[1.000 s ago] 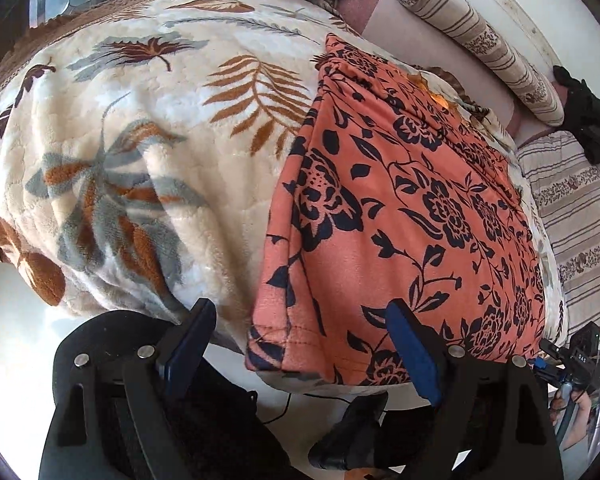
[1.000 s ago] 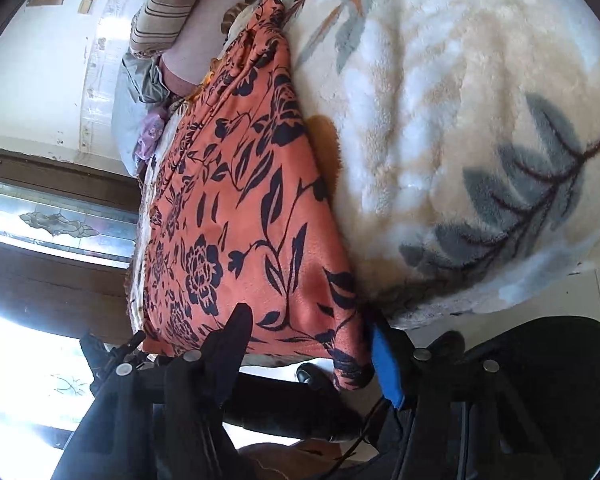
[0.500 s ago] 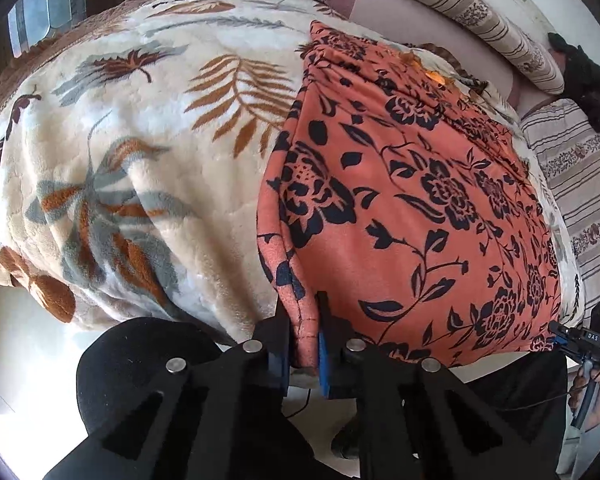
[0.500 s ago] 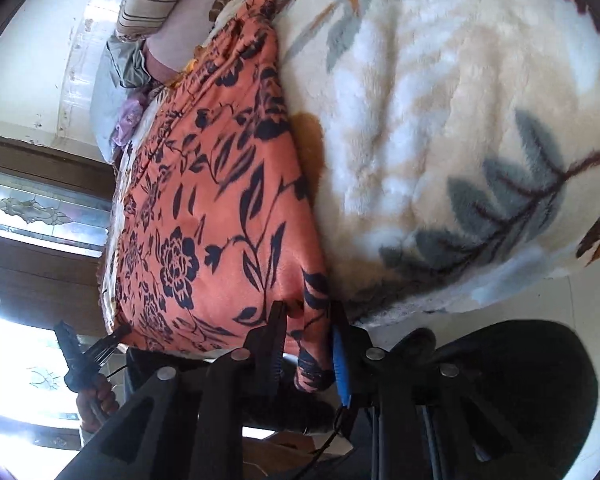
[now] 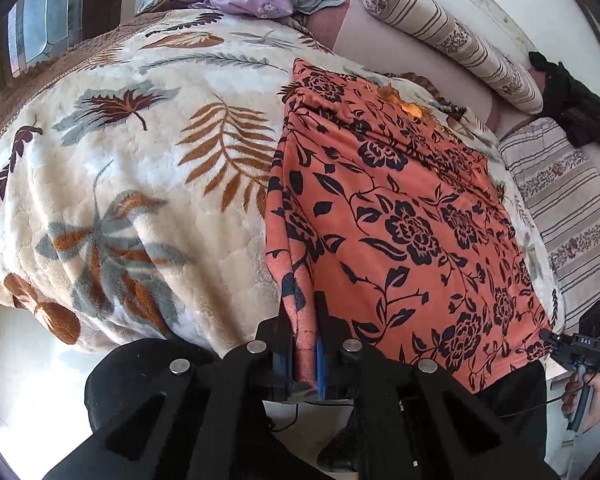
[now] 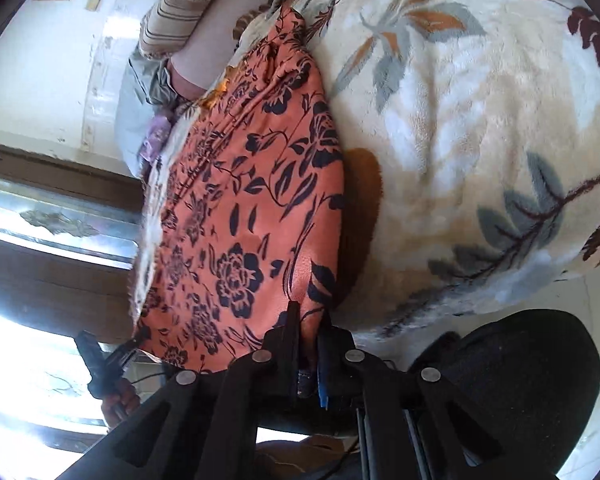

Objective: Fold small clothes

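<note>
1. You had the orange floral garment (image 5: 400, 216) spread on the leaf-print blanket (image 5: 132, 184) over the bed.
2. Your left gripper (image 5: 305, 344) jaws were clamped on its near hem corner.
3. Your right gripper (image 6: 309, 344) jaws were clamped on the other near corner.

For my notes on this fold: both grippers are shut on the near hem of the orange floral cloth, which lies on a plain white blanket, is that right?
Not quite: the blanket is not plain white; it is cream with a leaf print, as the left wrist view shows. The rest holds: the left gripper and right gripper are each shut on the near hem of the cloth.
</note>
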The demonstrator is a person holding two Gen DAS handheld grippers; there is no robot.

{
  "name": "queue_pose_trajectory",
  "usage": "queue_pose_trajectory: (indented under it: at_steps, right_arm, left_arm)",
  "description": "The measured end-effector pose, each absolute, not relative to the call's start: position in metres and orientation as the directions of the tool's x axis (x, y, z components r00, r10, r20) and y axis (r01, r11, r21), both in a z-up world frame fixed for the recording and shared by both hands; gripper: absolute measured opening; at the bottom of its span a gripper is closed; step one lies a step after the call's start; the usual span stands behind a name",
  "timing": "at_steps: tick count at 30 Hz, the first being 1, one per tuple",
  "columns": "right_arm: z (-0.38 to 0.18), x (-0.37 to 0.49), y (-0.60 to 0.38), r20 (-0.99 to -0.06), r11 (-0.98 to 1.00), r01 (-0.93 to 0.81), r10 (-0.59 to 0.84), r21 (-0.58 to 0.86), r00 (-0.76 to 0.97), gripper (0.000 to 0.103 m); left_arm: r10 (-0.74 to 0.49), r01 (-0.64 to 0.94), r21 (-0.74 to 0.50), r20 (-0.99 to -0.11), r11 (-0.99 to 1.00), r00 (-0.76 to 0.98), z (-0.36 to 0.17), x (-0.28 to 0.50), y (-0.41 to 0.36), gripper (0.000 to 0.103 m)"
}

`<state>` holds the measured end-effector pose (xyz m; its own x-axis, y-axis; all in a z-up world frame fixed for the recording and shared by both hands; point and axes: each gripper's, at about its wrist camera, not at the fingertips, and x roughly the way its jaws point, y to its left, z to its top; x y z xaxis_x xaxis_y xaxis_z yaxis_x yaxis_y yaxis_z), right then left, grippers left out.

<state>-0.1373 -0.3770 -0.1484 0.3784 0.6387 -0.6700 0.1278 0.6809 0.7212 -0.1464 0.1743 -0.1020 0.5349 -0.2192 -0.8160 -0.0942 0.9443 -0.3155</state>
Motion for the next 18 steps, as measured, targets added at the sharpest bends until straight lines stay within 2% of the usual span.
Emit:
queue_pose_trajectory:
  at_steps: [4, 7, 10, 12, 15, 18]
  right_arm:
    - [-0.172, -0.134, -0.380, -0.649, 0.628, 0.190, 0.673, 0.755, 0.355, 0.007]
    - [-0.147, -0.135, -0.377, -0.566, 0.565, 0.136, 0.715, 0.813, 0.410, 0.007]
    - [-0.114, -0.129, -0.377, -0.516, 0.556, 0.057, 0.722, 0.829, 0.461, 0.007]
    - [-0.118, -0.123, -0.377, -0.531, 0.571, 0.057, 0.716, 0.819, 0.453, 0.007]
    - [-0.160, -0.118, -0.377, -0.577, 0.562, 0.165, 0.717, 0.810, 0.392, 0.007]
    - [-0.175, -0.120, -0.376, -0.575, 0.542, 0.202, 0.725, 0.816, 0.380, 0.007]
  left_arm:
    - [-0.193, -0.129, -0.282, -0.863, 0.951, 0.467, -0.124, -0.137, 0.175, 0.008]
    - [-0.229, -0.083, -0.325, -0.803, 0.942, 0.550, -0.095, -0.148, 0.174, 0.008]
    - [-0.215, -0.053, -0.306, -0.770, 0.950, 0.601, -0.073, -0.147, 0.172, 0.008]
    - [-0.207, -0.087, -0.304, -0.805, 0.949, 0.557, -0.092, -0.136, 0.178, 0.008]
    - [-0.194, -0.165, -0.292, -0.875, 0.942, 0.444, -0.137, -0.129, 0.185, 0.008]
    - [-0.199, -0.141, -0.290, -0.870, 0.947, 0.451, -0.134, -0.131, 0.182, 0.008]
